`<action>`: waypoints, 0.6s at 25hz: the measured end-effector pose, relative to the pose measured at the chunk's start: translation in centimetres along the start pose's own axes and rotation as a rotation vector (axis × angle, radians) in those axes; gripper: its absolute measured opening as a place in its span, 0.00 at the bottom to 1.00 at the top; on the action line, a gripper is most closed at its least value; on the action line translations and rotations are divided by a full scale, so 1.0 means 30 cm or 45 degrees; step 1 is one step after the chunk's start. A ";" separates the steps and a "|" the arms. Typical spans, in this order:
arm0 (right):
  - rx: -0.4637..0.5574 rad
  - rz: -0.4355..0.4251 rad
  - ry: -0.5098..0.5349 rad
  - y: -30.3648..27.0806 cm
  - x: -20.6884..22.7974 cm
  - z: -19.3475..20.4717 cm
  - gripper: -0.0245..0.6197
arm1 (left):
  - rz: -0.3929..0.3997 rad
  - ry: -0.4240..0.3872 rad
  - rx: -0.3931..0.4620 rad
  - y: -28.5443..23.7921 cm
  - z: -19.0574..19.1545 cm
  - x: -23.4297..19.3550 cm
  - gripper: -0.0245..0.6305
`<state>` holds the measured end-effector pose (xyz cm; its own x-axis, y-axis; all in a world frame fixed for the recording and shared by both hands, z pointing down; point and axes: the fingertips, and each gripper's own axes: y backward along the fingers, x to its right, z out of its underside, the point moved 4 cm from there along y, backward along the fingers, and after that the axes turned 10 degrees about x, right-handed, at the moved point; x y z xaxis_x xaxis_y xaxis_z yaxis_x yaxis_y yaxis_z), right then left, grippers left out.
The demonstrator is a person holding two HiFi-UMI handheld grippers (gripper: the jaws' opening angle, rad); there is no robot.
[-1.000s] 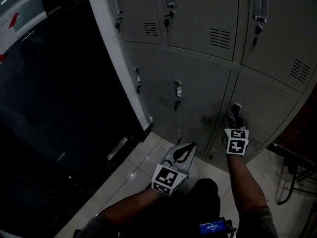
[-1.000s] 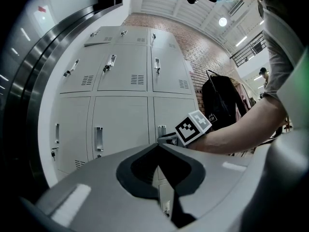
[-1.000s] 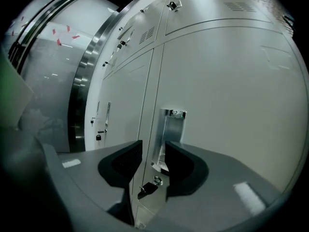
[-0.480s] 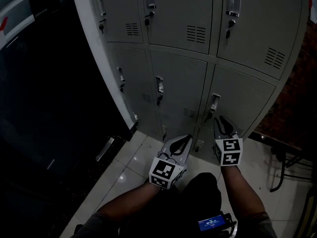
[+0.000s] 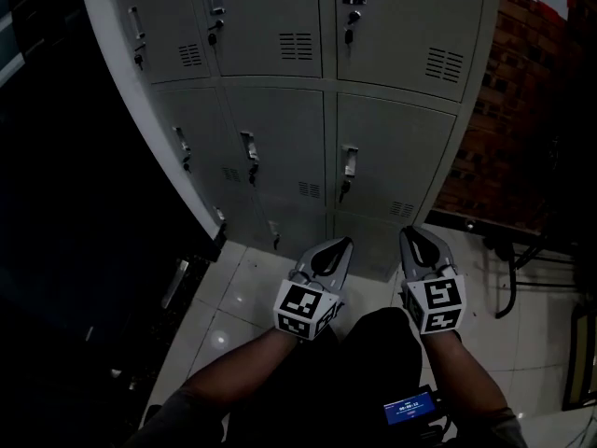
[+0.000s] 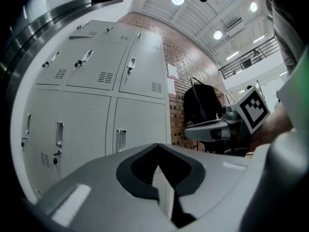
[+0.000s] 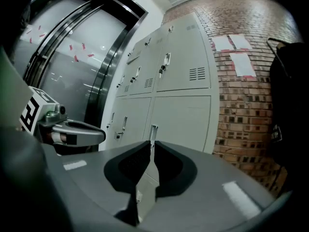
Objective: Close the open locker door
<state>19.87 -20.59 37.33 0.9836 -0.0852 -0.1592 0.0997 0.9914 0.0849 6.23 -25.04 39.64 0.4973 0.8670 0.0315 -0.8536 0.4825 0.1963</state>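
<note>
The grey lockers [image 5: 308,110] stand in front of me, and every door in the head view sits flush with the frame. The middle-row door [image 5: 396,161] on the right has its handle [image 5: 349,162] free. My right gripper [image 5: 411,234] hangs well short of the lockers over the floor. Its jaws are closing and almost together, with nothing between them [image 7: 151,142]. My left gripper [image 5: 343,244] is beside it, shut and empty [image 6: 157,145]. Each gripper shows in the other's view: the right gripper [image 6: 212,129] and the left gripper [image 7: 72,129].
A brick wall [image 5: 522,91] meets the lockers on the right, with a black metal frame [image 5: 518,264] at its foot. Dark glass panels [image 5: 75,203] run along the left. Pale floor tiles [image 5: 242,287] lie below the grippers. A black bag [image 6: 203,105] hangs by the bricks.
My right gripper has drawn back from the locker handle toward my body, and its jaws have narrowed. The head view has swung right, so the lockers sit further left and the brick wall shows.
</note>
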 end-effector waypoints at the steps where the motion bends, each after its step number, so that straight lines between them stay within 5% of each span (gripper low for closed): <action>1: 0.000 0.012 0.003 0.038 0.009 -0.003 0.08 | 0.015 0.010 0.000 -0.003 0.000 0.026 0.04; 15: -0.032 0.056 -0.050 0.429 -0.081 -0.017 0.05 | 0.104 0.025 -0.010 0.158 -0.040 0.255 0.04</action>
<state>18.68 -7.56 38.30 0.9921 -0.0445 -0.1174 0.0525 0.9964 0.0661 5.81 -15.98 39.63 0.4227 0.9058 0.0280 -0.8926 0.4107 0.1861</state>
